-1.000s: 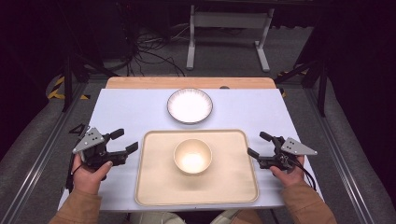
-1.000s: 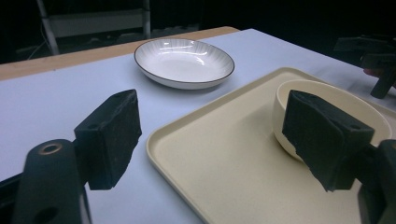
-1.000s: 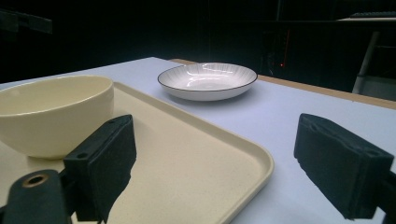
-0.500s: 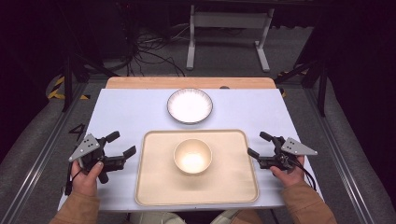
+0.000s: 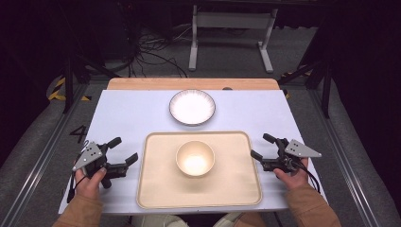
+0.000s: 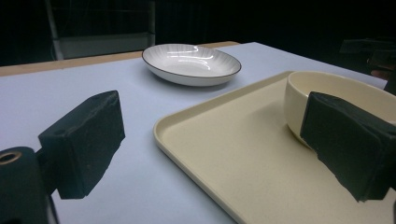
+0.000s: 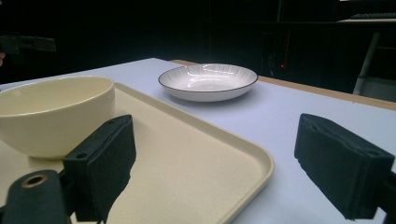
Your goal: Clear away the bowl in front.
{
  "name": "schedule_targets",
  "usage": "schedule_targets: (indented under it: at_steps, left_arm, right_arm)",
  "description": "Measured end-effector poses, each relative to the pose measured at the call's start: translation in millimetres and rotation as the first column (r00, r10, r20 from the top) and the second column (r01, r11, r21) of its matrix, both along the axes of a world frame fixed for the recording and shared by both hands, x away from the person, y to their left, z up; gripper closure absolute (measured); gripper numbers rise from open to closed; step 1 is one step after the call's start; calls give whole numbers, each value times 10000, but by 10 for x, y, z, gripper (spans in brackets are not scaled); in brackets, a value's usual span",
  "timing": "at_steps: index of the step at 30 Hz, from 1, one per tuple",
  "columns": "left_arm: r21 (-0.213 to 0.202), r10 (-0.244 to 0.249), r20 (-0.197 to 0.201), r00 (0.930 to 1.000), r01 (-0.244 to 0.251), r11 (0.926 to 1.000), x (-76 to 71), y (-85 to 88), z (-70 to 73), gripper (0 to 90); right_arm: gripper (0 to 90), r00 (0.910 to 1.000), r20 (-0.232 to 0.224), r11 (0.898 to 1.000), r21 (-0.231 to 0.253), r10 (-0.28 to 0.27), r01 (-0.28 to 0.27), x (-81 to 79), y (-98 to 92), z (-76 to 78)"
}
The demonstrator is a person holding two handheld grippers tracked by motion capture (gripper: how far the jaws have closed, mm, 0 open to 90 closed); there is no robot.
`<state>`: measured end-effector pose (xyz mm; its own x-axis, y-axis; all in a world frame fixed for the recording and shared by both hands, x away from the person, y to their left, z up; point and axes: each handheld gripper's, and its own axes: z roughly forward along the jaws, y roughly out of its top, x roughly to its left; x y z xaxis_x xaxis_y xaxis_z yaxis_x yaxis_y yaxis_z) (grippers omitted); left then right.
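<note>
High view: two claws flank a tray [image 5: 156, 189] on the counter [image 5: 123, 118].
Left claw [image 5: 124, 152] and right claw [image 5: 261, 147] both gape empty; a bowl [image 5: 195, 158] sits on the tray.

Bowl [image 5: 195, 158] on tray [image 5: 156, 189], mid table [image 5: 127, 118]; plate [image 5: 192, 107] just behind tray.

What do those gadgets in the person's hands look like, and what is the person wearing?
Each hand holds a black tool, the left tool and the right tool, with two blocky black foam-like pads as jaws. A grey three-cornered plate sits on top of each, and a thin dark cable trails back from it. The sleeves are tan-brown.
</note>
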<state>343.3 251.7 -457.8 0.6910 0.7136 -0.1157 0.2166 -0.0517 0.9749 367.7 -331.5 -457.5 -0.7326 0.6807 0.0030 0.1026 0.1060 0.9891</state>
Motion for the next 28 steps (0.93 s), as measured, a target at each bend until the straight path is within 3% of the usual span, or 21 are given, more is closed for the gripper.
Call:
schedule_targets:
  at_steps: [2,5,6,12,28]
  left_arm:
    - [194,30,-106,9999,-28,9998,2,1,-28,62]
    - [535,130,-672,9977,-94,9985,30,-3,-117,42]
    - [558,307,-702,9971,-268,9981,36,-4,-111,52]
    - [897,133,-416,9990,-95,9959,5,-42,-111,54]
    - [558,45,-362,9993,-25,9984,0,2,-116,51]
  right_arm:
    - [128,10000,8,10000,1,1,-1,0,0,0]
    - [128,10000,18,10000,3,17,-17,0,-1,0]
    - [128,10000,21,10000,3,18,-18,1,-1,0]
    - [127,10000,36,10000,11,0,-1,-1,-3,-1]
    - [128,10000,21,10000,20,-12,12,1,-3,-1]
